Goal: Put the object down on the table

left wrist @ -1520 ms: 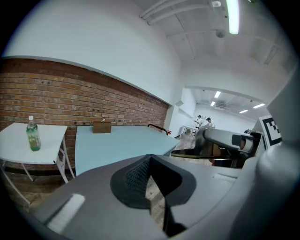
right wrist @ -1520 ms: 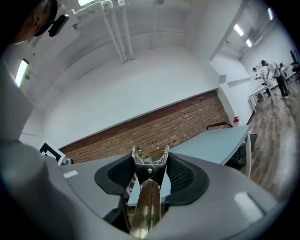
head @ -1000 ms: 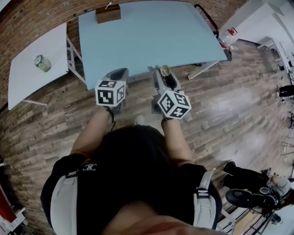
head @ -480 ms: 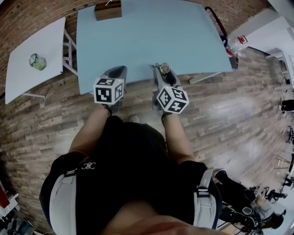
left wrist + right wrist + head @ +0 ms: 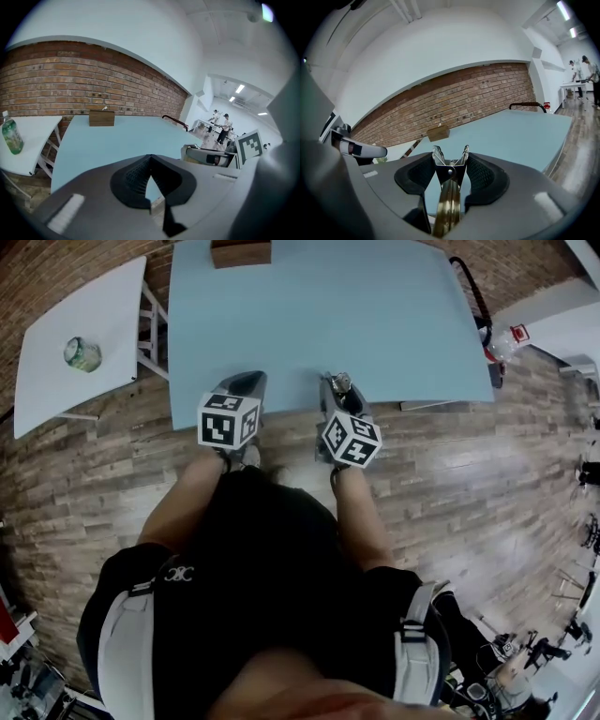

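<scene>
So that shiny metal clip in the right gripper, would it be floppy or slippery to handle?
Probably stiff: the metal clip looks like polished metal strips joined by a rivet. Its smooth shine suggests it could slip, though the right gripper's textured pads likely help. Being thin, it should probably lie flat on the table rather than roll.

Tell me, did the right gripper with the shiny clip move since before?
Yes. The right gripper moved forward: its tip was at the blue table's near edge and now reaches over the tabletop, holding the metal clip.
</scene>
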Demonstrator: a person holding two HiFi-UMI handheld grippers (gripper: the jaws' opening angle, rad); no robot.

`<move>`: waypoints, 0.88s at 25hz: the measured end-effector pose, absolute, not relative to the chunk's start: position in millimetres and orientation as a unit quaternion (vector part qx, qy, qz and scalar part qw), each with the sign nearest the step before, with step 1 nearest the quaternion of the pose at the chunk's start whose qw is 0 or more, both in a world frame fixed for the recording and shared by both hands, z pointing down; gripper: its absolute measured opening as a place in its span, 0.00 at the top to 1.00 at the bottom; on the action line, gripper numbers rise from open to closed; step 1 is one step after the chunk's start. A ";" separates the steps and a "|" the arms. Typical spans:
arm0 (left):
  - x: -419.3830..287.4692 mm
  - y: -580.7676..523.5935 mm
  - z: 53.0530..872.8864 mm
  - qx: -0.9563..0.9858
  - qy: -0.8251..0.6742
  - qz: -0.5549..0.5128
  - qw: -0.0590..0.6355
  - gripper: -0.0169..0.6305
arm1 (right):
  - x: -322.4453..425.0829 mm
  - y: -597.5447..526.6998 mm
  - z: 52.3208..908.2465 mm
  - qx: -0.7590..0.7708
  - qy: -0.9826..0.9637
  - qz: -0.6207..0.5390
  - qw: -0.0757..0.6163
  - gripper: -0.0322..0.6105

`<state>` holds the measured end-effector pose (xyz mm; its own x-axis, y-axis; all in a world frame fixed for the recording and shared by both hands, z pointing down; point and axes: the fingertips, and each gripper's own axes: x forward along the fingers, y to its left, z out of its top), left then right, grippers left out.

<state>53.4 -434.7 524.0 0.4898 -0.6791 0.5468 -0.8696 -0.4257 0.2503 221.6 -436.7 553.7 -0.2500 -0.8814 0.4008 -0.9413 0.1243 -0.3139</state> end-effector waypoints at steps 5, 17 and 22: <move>45.4 -444.7 537.3 0.821 -0.462 0.195 0.271 0.97 | 212.3 -454.8 569.8 0.617 -0.738 0.265 0.074 0.60; 20.0 -454.0 578.8 0.803 -0.455 0.227 0.310 0.97 | 205.4 -489.4 621.9 0.630 -0.710 0.294 0.110 0.60; 13.0 -459.8 588.6 0.798 -0.453 0.240 0.317 0.97 | 196.1 -491.9 648.9 0.626 -0.703 0.310 0.131 0.60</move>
<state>13.0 -459.8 588.6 0.4744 -0.5704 0.6706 -0.8750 -0.3889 0.2882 196.1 -491.9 648.9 -0.1816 -0.7995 0.5726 -0.9622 0.0242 -0.2713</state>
